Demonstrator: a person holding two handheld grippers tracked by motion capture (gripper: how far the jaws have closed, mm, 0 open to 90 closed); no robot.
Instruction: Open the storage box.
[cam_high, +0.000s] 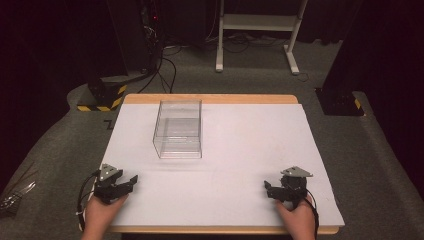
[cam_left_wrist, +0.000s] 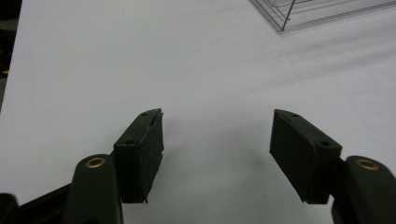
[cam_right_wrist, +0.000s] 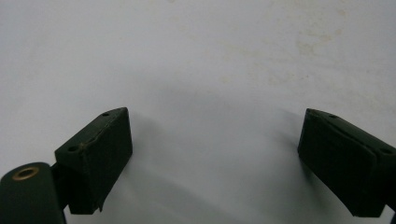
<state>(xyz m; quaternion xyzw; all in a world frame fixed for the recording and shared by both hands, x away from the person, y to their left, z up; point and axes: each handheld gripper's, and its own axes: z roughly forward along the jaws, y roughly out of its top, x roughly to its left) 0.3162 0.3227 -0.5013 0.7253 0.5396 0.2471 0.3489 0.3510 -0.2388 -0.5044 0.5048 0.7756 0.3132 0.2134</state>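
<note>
Resting: we hold both grippers low at the near edge of the white-covered wooden table (cam_high: 240, 150).
Left gripper (cam_left_wrist: 217, 135): jaws spread, empty.
Right gripper (cam_right_wrist: 215, 140): jaws spread, empty.
Box: clear rectangular plastic box (cam_high: 178, 131) stands mid-table, nearer our left gripper, well apart.
Risk: thin slick walls could slip or tip if we pinch off-centre.

No readable text, labels, brands or numbers anywhere; dark mark at mat's far-left edge illegible.

Black grippers, grey three-cornered top plates, brass-ringed pivots, screwed jaws, black trailing cables.
</note>
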